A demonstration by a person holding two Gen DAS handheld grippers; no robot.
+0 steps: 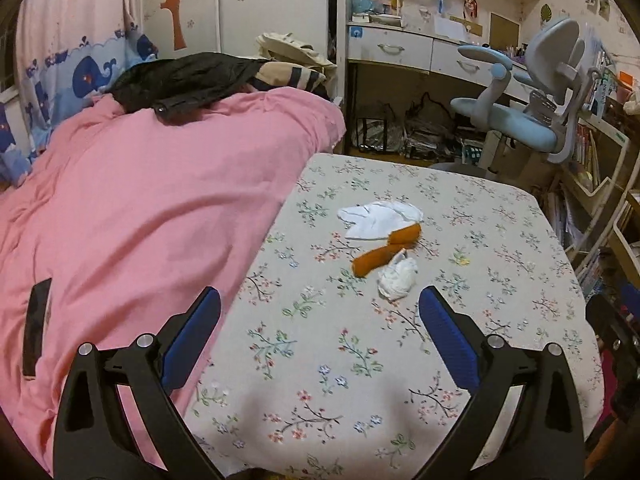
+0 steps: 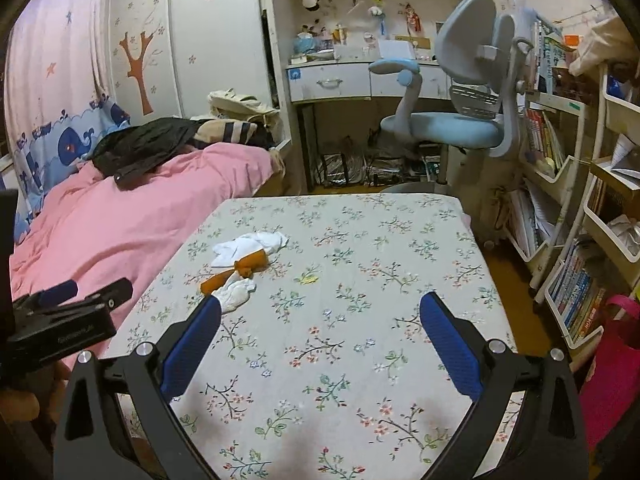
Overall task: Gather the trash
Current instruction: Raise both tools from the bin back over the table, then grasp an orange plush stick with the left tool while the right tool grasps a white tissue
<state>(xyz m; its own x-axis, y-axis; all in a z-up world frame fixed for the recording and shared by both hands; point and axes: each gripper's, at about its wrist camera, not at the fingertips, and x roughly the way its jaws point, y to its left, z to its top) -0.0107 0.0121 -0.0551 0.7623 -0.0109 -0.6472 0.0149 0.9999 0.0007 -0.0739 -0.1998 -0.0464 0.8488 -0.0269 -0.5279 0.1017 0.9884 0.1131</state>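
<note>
Both grippers hover spread wide and empty over the table (image 1: 460, 220). Scraps sit mid-cloth: crumpled tissue (image 1: 397, 278), orange peel (image 1: 386, 250), white paper (image 1: 378, 218). Left gripper (image 1: 320, 304) looks best lined up; straddle the tissue, then squeeze low.

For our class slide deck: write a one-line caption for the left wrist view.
Open left gripper hovers over floral table, facing crumpled tissue, orange peel and white paper.

Floral-clothed table (image 1: 460, 340) beside pink-quilted bed (image 1: 140, 208), blue desk chair (image 2: 460, 120), crowded bookshelves (image 2: 560, 168) behind.
</note>
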